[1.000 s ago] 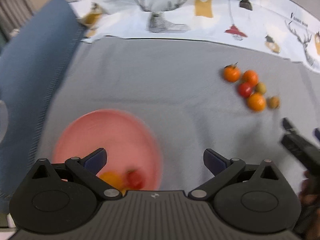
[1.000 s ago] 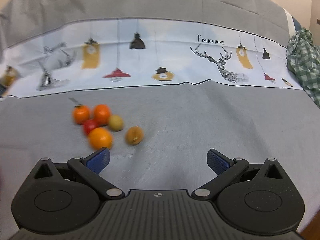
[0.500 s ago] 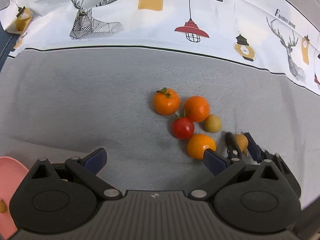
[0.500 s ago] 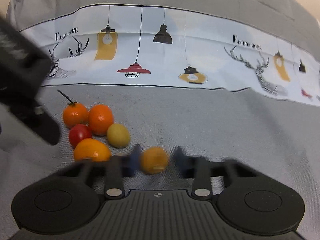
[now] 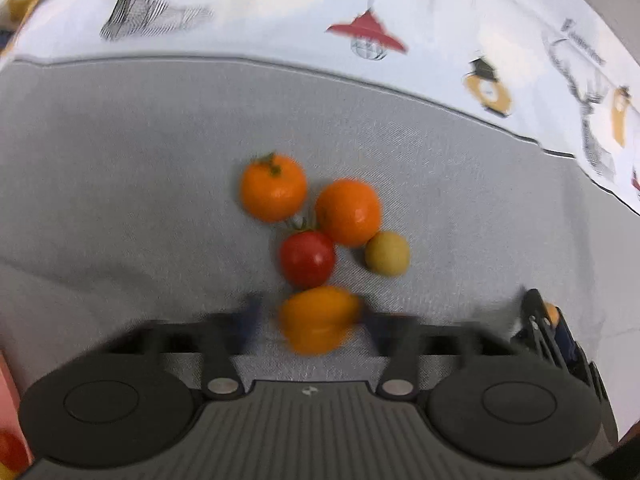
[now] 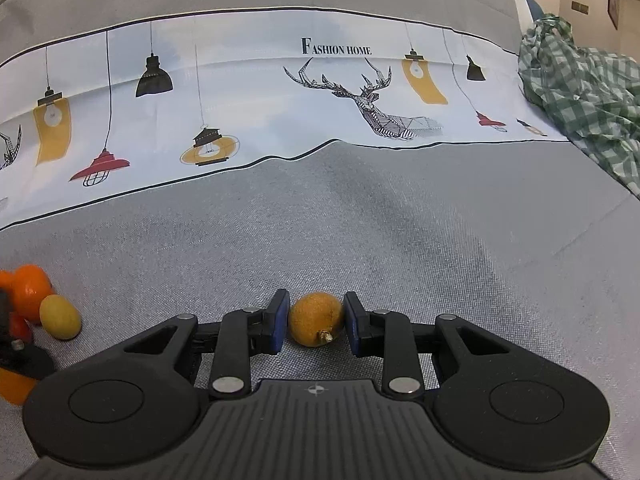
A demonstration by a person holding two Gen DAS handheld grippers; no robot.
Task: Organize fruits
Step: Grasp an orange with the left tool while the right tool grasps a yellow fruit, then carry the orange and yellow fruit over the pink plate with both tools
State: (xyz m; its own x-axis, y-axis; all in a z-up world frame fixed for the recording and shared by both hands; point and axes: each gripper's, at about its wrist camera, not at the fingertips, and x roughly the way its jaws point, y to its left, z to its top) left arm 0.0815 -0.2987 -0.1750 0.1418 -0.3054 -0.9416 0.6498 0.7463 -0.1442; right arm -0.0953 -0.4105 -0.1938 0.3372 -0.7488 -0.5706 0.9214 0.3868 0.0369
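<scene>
In the left wrist view, my left gripper (image 5: 314,318) is closed around an orange fruit (image 5: 318,318); the fingers are blurred by motion. Beyond it on the grey cloth lie a red tomato (image 5: 307,258), two oranges (image 5: 273,187) (image 5: 348,212) and a small yellow fruit (image 5: 387,254). In the right wrist view, my right gripper (image 6: 316,320) is shut on a small orange-yellow fruit (image 6: 316,318). The right gripper also shows at the right edge of the left wrist view (image 5: 548,324).
A pink plate's edge (image 5: 6,376) shows at the far left, with a red fruit (image 5: 12,450) at the bottom left corner. A printed white cloth (image 6: 280,92) lies beyond the grey cloth. A green checked cloth (image 6: 580,92) is bunched at the far right.
My left gripper moved in on the fruit pile and its fingers closed around the nearest orange fruit. My right gripper closed on the small orange-yellow fruit and carried it to the right.
</scene>
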